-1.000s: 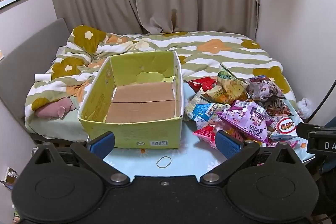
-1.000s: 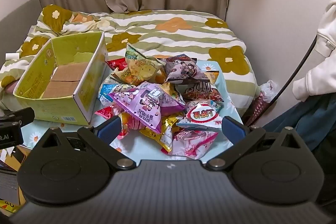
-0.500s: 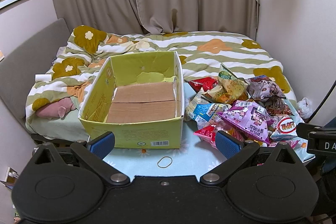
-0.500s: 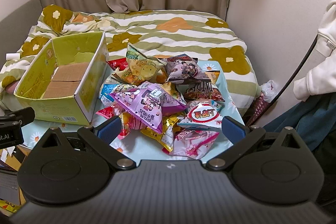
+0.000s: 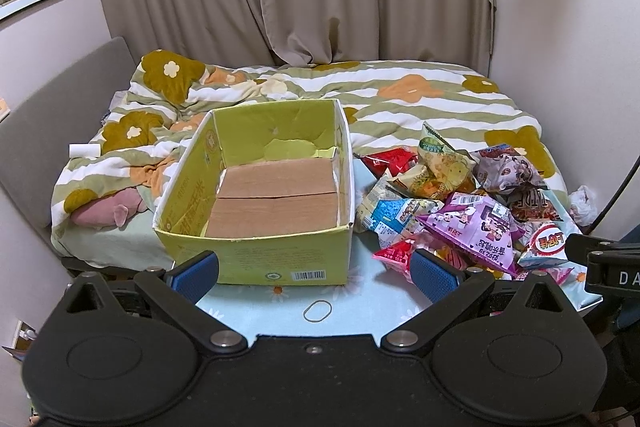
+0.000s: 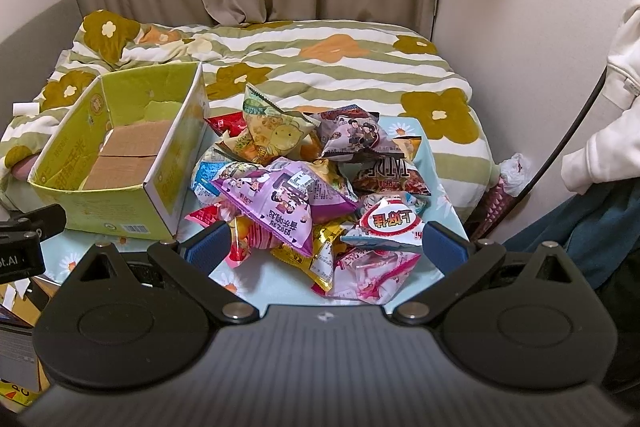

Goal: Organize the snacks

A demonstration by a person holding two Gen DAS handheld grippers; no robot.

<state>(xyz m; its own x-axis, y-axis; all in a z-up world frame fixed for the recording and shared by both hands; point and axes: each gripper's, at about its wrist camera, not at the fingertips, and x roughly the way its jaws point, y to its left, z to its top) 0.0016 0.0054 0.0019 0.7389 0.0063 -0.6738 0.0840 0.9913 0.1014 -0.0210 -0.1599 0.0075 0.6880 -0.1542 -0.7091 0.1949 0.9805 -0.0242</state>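
**Empty box and heap of snack packets on a flowered surface**

Yellow-green cardboard box [image 5: 256,227] at the left side of the light-blue flowered surface [image 5: 360,311], open-topped, with only bare brown bottom flaps inside. Heap of snack packets [image 6: 304,199] just beside the box's right wall, filling the surface's right side; purple packet [image 6: 280,203] on top, facing near. Rubber band [image 5: 317,310] near the front edge. Left tongs [image 5: 314,273] spread wide, holding nothing. Right tongs [image 6: 326,247] spread wide over the heap's near side, holding nothing.

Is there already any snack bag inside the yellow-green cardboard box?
No, the cardboard box shows only its bare brown bottom flaps; the snack bags lie beside it.
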